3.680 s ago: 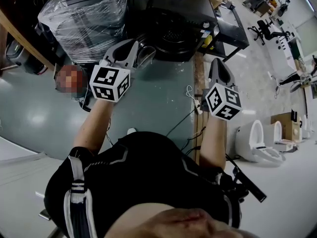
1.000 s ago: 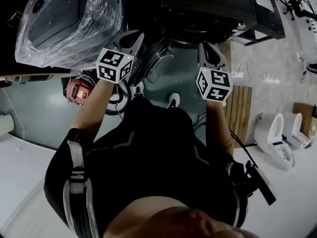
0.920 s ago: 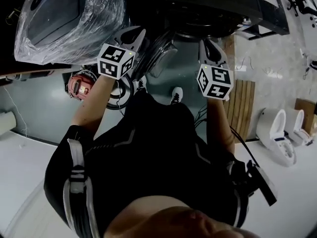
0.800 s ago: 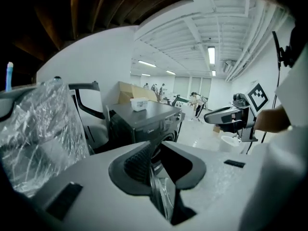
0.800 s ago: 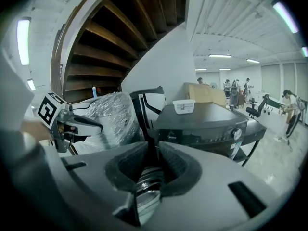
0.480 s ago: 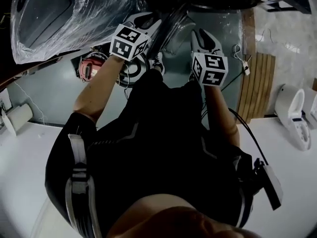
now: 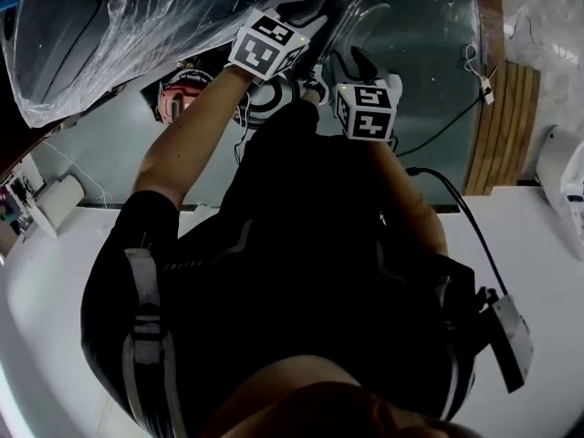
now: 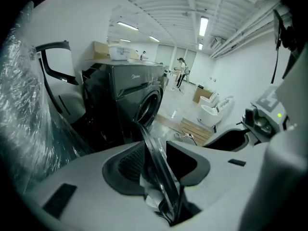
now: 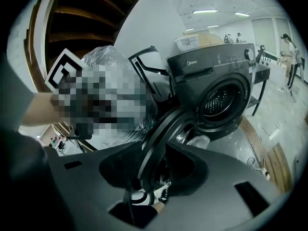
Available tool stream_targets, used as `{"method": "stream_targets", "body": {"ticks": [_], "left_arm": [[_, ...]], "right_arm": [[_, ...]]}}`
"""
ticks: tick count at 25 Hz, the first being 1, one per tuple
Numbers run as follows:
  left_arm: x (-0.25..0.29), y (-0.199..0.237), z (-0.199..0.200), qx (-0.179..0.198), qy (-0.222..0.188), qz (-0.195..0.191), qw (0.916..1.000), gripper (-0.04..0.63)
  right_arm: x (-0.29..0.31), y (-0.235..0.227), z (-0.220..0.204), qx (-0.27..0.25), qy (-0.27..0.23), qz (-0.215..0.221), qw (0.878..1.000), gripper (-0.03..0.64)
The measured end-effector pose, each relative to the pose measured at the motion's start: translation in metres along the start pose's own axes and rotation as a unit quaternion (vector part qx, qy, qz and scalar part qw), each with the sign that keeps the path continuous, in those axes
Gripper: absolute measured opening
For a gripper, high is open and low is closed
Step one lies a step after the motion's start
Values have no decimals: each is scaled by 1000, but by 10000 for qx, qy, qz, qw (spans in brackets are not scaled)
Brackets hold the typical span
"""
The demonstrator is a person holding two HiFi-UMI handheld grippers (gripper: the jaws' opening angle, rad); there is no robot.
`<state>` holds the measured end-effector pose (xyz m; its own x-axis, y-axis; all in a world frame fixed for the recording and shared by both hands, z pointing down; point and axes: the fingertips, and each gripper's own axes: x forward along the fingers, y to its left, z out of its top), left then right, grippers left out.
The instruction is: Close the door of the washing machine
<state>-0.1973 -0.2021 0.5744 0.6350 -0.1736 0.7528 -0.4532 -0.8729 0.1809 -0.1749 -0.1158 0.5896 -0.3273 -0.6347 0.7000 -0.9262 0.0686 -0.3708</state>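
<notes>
A black front-loading washing machine [image 9: 216, 88] stands with its round drum mouth [image 9: 222, 100] uncovered. Its door [image 7: 349, 0] hangs swung out toward me. In the left gripper view the door's thin rim [image 8: 155, 158] runs between the two pads of my left gripper [image 8: 156, 163], with a gap on each side. In the right gripper view the door's dark ring [image 9: 161, 129] passes between the jaws of my right gripper [image 9: 155, 170], also untouched. Both pairs of jaws have just been opening and stand open. From the head view, the left gripper [image 7: 310, 15] and right gripper [image 7: 354, 62] are close together at the door.
A machine wrapped in clear plastic [image 7: 109, 26] stands close on the left. A red device [image 7: 178, 99] and a coiled cable lie on the green floor beneath it. A wooden pallet [image 7: 502, 108] and white toilets [image 8: 211, 112] are at the right. My shoe [image 9: 150, 195] is below the door.
Both grippers have come down and closer together, from beside the door's upper part to its rim. The door now sits at the top of the head view.
</notes>
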Motion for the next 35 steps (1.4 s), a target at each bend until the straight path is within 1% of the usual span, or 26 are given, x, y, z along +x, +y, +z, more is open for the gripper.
{"method": "stream_targets", "body": {"ticks": [3, 7, 9, 12, 14, 19, 23, 25, 30, 35], "left_arm": [[7, 0, -15, -5, 180, -62, 9998, 129], [26, 6, -31, -235, 380, -85, 9990, 141], [35, 7, -41, -281, 540, -160, 9980, 146], [48, 7, -48, -57, 761, -220, 9968, 147], [52, 7, -50, 12, 838, -203, 9963, 147], [61, 3, -54, -20, 966, -224, 9951, 147], [64, 3, -57, -76, 1011, -148, 9947, 147], [65, 2, -56, -40, 958, -98, 9953, 147], [66, -1, -56, -180, 952, 175, 9951, 147], [71, -10, -56, -324, 1008, 177, 9942, 147]], "right_arm": [[13, 20, -27, -2, 204, 53, 9998, 167], [26, 31, -54, 93, 423, 40, 9991, 181], [32, 35, -64, 179, 501, -8, 9986, 186], [37, 32, -69, 296, 486, -135, 9983, 187], [38, 29, -72, 382, 483, -211, 9979, 187], [34, 28, -71, 571, 402, -307, 9971, 186], [32, 25, -72, 624, 376, -357, 9967, 187], [29, 24, -73, 623, 407, -316, 9967, 186], [21, 17, -79, 543, 532, -290, 9967, 186], [11, 6, -88, 632, 633, -247, 9957, 186]]}}
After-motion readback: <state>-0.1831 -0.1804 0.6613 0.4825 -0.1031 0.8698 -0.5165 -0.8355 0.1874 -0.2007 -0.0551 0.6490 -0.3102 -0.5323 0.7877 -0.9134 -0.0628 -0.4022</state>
